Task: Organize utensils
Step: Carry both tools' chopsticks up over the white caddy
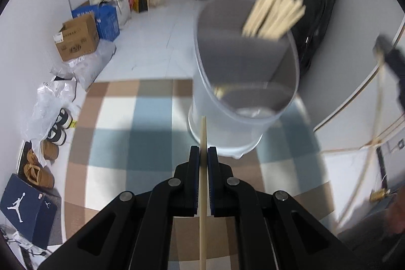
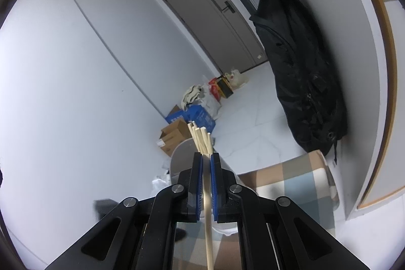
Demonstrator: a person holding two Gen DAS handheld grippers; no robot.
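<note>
Pale wooden chopstick [image 1: 203, 168] pinched between shut jaws of left gripper [image 1: 203, 152], tip at 12 o'clock toward translucent white plastic holder [image 1: 227, 123]. Bundle of pale chopsticks [image 1: 273, 14] already in holder's 1 o'clock compartment. Right gripper [image 2: 206, 158] clamped on second pale chopstick [image 2: 208, 219], holder just beyond.

Risk: holder blurred, probably tilting or moving; stick may miss the rim or tip it over. Thin grip could let stick pivot.

Checked blue-brown-white tablecloth [image 1: 114, 123] underneath. Cardboard boxes [image 1: 76, 37], shoes [image 1: 45, 158] at 9 o'clock on floor; black bag [image 1: 319, 24] at 1 o'clock.
</note>
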